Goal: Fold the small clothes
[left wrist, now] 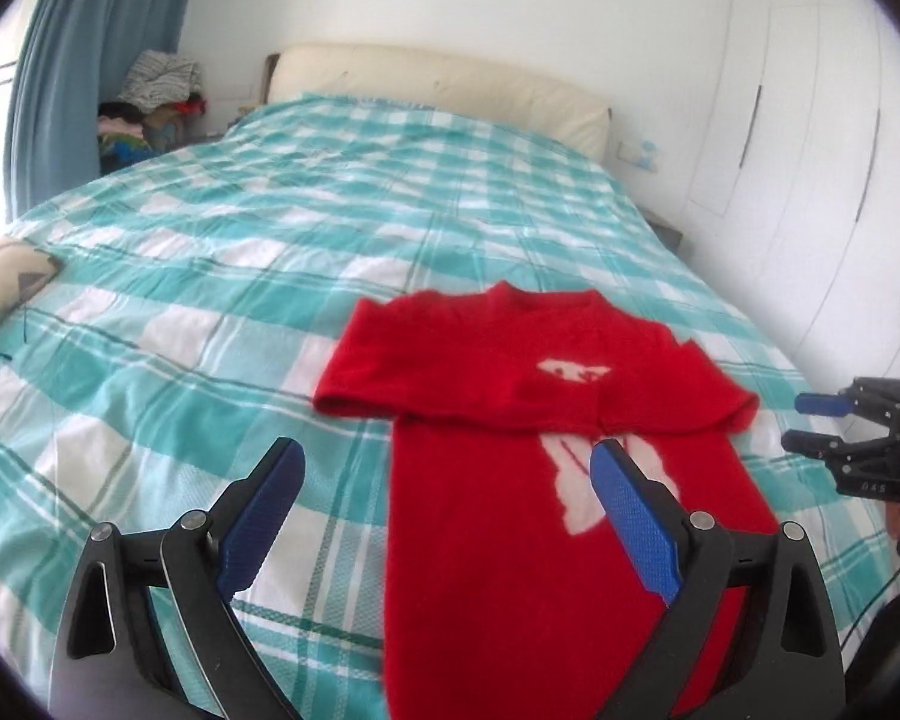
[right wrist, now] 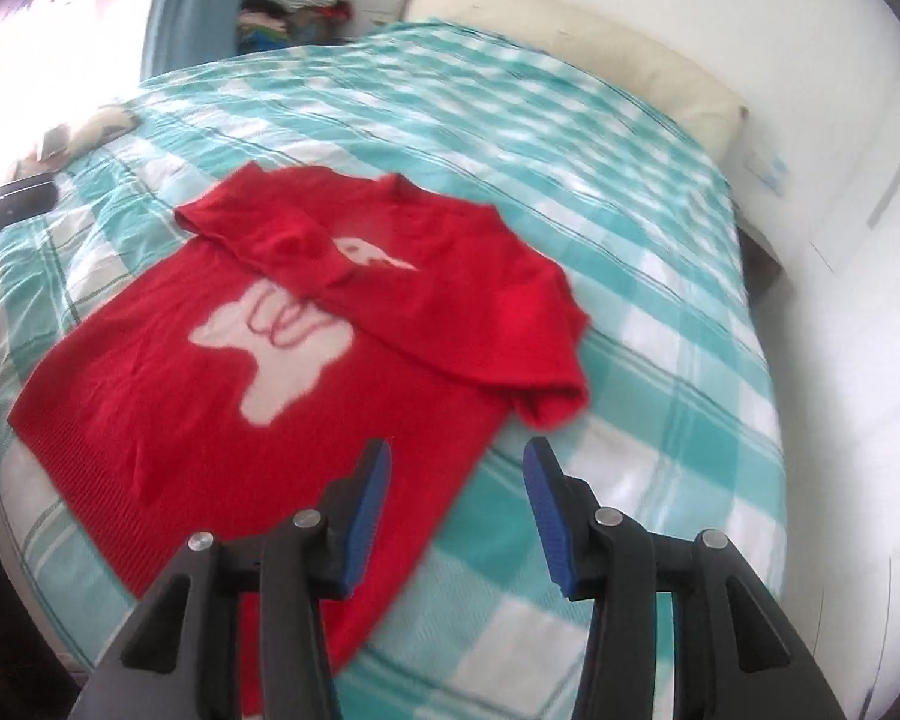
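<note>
The red sweater (left wrist: 546, 480) lies flat on the bed (left wrist: 240, 252), front up, on the teal-and-white checked cover and towards the near edge; both sleeves are folded in across the chest so that they overlap just below the collar, which narrows the garment to a plain rectangle ready for a lengthwise fold; the white motif on the front is half covered by the sleeves. The left claw (left wrist: 444, 516) hangs above the lower body of the sweater with its blue pads spread wide and nothing between them; the right claw (right wrist: 457, 510) hovers over the sweater's right edge, where cloth meets bed cover, jaws part open and likewise empty; neither touches the fabric, which fits a release after the sleeve fold. The hem sits nearest both cameras, so it is the obvious next hold, one claw at each bottom corner, to carry it up to the shoulders; that is a judgement only. The right wrist view is smeared, so whether the sleeve cuff at the sweater's right side lies quite flat cannot be told for certain. A cream headboard (left wrist: 450, 84) and a heap of clothes (left wrist: 156, 90) stand well apart at the far end.
</note>
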{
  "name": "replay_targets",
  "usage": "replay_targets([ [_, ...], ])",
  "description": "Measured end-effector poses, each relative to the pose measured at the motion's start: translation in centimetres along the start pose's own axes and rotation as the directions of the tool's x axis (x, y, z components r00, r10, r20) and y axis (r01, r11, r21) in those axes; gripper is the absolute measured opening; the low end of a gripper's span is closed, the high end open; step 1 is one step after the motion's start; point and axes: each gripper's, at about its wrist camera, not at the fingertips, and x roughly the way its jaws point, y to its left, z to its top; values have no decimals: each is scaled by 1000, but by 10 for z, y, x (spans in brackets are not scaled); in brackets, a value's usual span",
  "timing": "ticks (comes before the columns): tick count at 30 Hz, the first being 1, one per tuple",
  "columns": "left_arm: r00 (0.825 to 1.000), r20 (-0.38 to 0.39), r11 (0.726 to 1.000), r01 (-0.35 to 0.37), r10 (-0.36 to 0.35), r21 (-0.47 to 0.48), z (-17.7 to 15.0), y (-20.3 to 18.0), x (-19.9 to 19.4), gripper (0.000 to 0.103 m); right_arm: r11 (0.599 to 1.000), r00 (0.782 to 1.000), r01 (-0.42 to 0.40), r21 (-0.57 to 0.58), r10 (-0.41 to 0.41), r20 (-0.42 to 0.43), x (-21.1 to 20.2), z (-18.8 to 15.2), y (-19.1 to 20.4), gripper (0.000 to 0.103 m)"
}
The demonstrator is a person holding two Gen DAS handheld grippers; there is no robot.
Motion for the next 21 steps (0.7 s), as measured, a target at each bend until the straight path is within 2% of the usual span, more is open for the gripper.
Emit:
replay_targets([
  [2,998,-64,1000,2,-3,-2,-6,5,8,97,995,998,-70,-66,70,-2,36,21,15,46],
  [4,998,-54,1000,-15,16,21,-9,6,6,97,987,994,-105,-118,103,-22,70,34,36,45],
  [7,997,-32,996,-74,76,46,-9,9,4,97,982,993,-111,-152,105,-47,117,45,55,45],
  [9,996,-37,996,-79,80,27,-8,12,6,97,983,993,-105,-152,95,-75,144,48,59,45],
  [11,996,-55,998,-68,68,-2,-8,16,11,97,988,995,-80,-136,72,-63,162,48,56,42],
  [13,995,-83,998,-60,58,-25,-8,19,17,97,996,996,-76,-50,74,-41,168,51,41,17],
  [14,994,-92,998,-60,57,-33,-8,20,19,97,997,997,-72,16,72,-25,165,52,28,7],
  [15,993,-100,997,-62,59,-37,-9,21,20,97,992,997,-82,92,82,6,157,53,11,7],
  [18,992,-112,997,-64,58,-46,-10,22,19,97,958,996,-33,284,7,93,118,41,-53,7],
  [19,992,-114,997,-58,52,-54,-10,23,18,97,933,993,-8,360,-34,109,103,34,-81,7],
  [21,992,-118,996,-45,36,-76,-10,26,16,97,847,982,40,530,-130,135,65,5,-140,7],
])
